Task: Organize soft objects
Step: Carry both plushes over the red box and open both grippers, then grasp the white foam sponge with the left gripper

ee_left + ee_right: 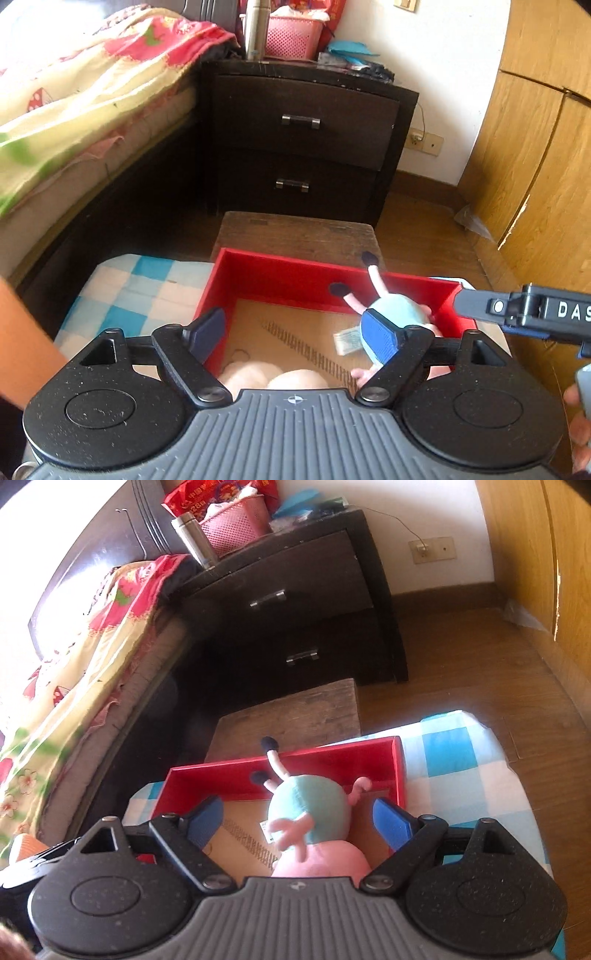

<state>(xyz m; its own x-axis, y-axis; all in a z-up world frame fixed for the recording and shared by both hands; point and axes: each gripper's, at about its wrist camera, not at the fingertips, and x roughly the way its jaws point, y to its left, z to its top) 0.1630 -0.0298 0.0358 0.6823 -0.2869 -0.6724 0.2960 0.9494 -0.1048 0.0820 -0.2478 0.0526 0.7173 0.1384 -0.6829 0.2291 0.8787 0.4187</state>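
Hovering over the red box, your left claw gapes empty. Your right claw straddles the pig, pads apart from it.

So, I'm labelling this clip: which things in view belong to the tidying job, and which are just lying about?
Job: red box; pig plush toy; cream plush.

Lying about: nightstand; pink basket; steel flask; wooden stool; bed quilt.

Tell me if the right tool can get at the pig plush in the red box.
Probably yes: the right tool is open, its fingers either side of the pig plush, nothing in between.
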